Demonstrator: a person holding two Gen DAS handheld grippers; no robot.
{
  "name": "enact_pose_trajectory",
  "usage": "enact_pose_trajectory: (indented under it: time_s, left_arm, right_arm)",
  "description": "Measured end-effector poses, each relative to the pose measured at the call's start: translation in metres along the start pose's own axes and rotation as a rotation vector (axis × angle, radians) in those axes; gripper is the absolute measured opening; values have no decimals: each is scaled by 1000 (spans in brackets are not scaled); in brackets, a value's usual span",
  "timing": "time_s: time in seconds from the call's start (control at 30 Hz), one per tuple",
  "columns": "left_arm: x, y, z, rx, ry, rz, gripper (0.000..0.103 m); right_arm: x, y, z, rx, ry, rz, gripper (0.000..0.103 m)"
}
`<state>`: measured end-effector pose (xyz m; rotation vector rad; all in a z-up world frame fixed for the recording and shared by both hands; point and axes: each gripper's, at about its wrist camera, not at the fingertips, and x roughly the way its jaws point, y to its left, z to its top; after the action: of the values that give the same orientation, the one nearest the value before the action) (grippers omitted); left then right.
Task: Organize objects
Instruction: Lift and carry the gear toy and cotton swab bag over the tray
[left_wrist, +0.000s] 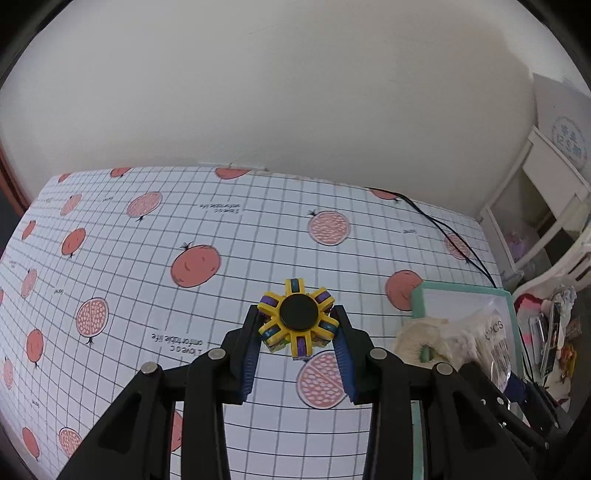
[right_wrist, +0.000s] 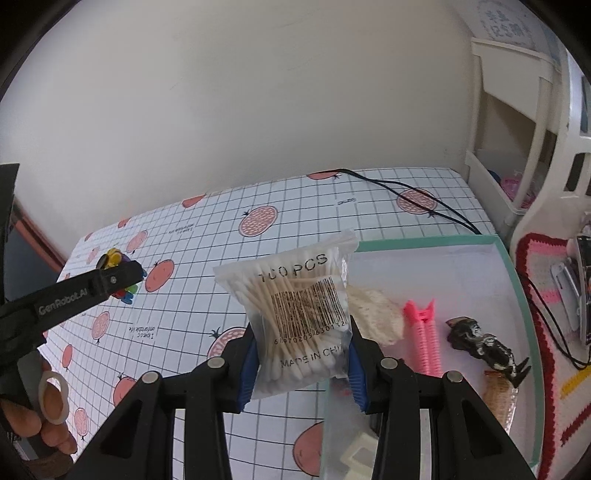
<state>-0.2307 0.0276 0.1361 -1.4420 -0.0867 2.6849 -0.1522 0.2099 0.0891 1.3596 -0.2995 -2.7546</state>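
My left gripper (left_wrist: 297, 323) is shut on a yellow fidget spinner (left_wrist: 298, 313) with a black centre cap, held above the tablecloth. From the right wrist view the same spinner (right_wrist: 113, 257) shows at far left, at the tip of the left gripper (right_wrist: 123, 275). My right gripper (right_wrist: 301, 345) is shut on a clear bag of cotton swabs (right_wrist: 295, 306) marked "100 PCS", held upright over the left rim of a teal-edged white tray (right_wrist: 424, 242). In the left view the bag (left_wrist: 487, 332) and the tray (left_wrist: 461, 288) sit at right.
The tray holds a cream knitted piece (right_wrist: 373, 314), a pink hair clip (right_wrist: 424, 338), a black figurine (right_wrist: 484, 343) and a white clip (right_wrist: 358, 458). A black cable (right_wrist: 406, 192) crosses the back right. A white shelf (right_wrist: 517, 147) and a crochet mat (right_wrist: 546, 295) stand right. A hand (right_wrist: 51, 413) is lower left.
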Motion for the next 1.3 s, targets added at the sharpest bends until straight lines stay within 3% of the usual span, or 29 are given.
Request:
enact_pose_trajectory:
  time_s: [0.33, 0.77, 1.0, 1.3]
  left_arm:
    - [3, -49, -4, 77, -8, -72, 39]
    - [10, -122, -26, 219, 2, -188, 39]
    - [22, -154, -44, 276, 72, -248, 39]
    - [38, -174, -66, 313, 140, -253, 39]
  right_arm:
    - [-2, -41, 2, 34, -11, -34, 44]
    - [-8, -105, -4, 97, 9, -148, 44]
    - [-10, -125, -9, 119, 38, -185, 44]
    - [-8, -138, -22, 123, 104, -206, 44]
